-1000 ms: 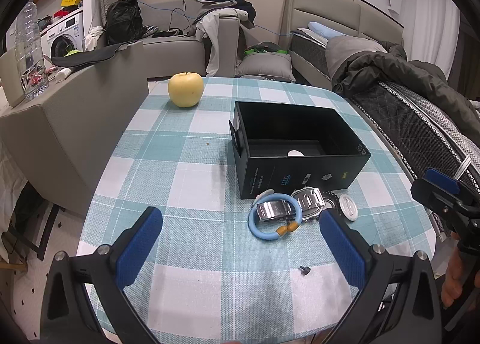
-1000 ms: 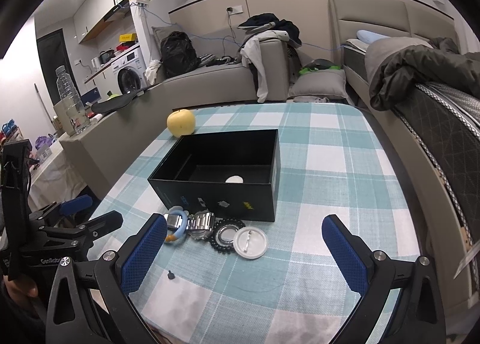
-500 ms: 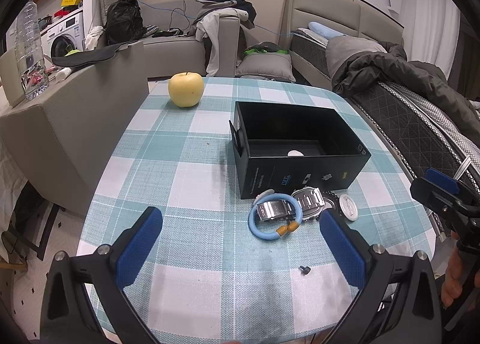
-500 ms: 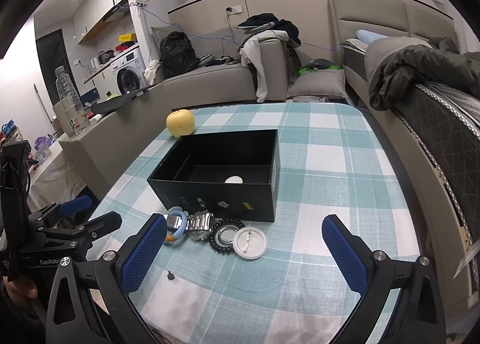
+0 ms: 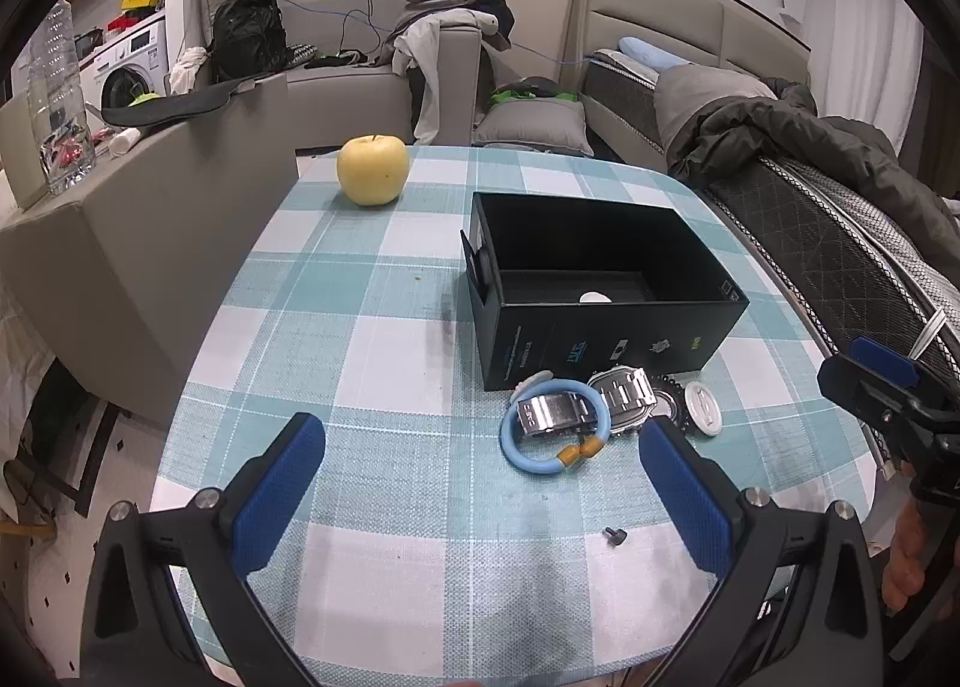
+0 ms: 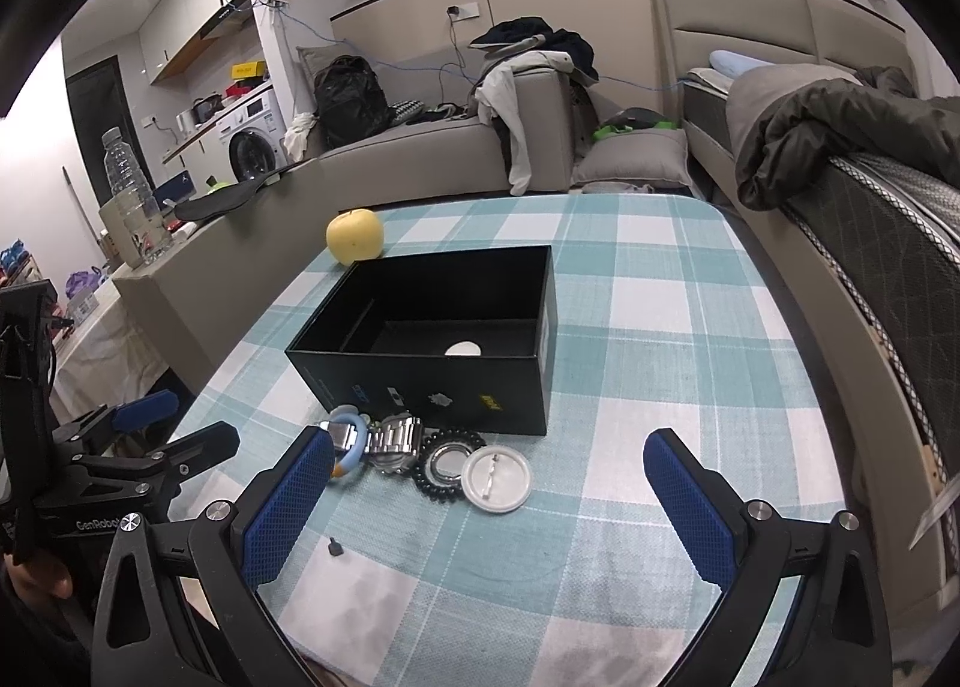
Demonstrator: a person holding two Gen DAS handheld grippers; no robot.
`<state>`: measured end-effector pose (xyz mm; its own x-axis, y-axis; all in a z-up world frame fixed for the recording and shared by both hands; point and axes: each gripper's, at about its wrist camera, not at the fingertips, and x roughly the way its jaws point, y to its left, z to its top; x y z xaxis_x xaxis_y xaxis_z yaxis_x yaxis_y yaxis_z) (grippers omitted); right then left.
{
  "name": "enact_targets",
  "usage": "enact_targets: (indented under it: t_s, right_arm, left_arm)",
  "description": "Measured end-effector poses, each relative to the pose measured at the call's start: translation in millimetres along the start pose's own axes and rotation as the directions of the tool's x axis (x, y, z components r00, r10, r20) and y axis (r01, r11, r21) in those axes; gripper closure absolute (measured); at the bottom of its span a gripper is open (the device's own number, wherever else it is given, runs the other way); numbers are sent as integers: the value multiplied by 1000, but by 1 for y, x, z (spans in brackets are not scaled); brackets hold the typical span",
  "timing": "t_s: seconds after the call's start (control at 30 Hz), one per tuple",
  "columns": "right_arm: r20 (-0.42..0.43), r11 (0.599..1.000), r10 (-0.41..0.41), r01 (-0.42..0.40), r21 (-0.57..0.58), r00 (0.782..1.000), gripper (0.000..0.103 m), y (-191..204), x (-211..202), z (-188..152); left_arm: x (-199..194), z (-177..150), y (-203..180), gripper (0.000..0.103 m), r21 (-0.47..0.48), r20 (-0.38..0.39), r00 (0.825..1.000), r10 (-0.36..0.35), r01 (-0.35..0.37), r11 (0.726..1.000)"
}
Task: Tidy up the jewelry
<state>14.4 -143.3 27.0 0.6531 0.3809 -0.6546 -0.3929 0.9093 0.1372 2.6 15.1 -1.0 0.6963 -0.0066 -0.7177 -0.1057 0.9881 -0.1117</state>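
An open black box (image 5: 600,291) (image 6: 444,351) stands on the checked table, with a small white item (image 5: 594,298) inside. In front of it lie a blue bangle (image 5: 555,432) (image 6: 351,450), a steel watch (image 5: 618,396) (image 6: 396,441), a black beaded bracelet (image 6: 450,465) and a white round brooch (image 5: 703,400) (image 6: 496,478). My left gripper (image 5: 480,483) is open and empty, just short of the bangle. My right gripper (image 6: 489,495) is open and empty, over the brooch and bracelet.
A yellow apple (image 5: 373,168) (image 6: 354,236) sits at the table's far left. A tiny black screw (image 5: 615,534) (image 6: 334,548) lies near the front edge. A grey sofa (image 5: 150,219) borders the left, a bed (image 5: 840,243) the right.
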Motion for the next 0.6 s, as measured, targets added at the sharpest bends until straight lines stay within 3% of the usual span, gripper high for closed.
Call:
enact_targets:
  t_s: [0.37, 0.6]
  right_arm:
    - [-75, 999, -35, 37, 22, 997, 0, -5, 25, -6]
    - [-169, 999, -54, 55, 1, 984, 1, -3, 51, -13]
  left_arm:
    - [18, 1, 8, 1, -39, -63, 998, 14, -17, 999]
    - [31, -2, 7, 1, -37, -114, 993, 13, -18, 999]
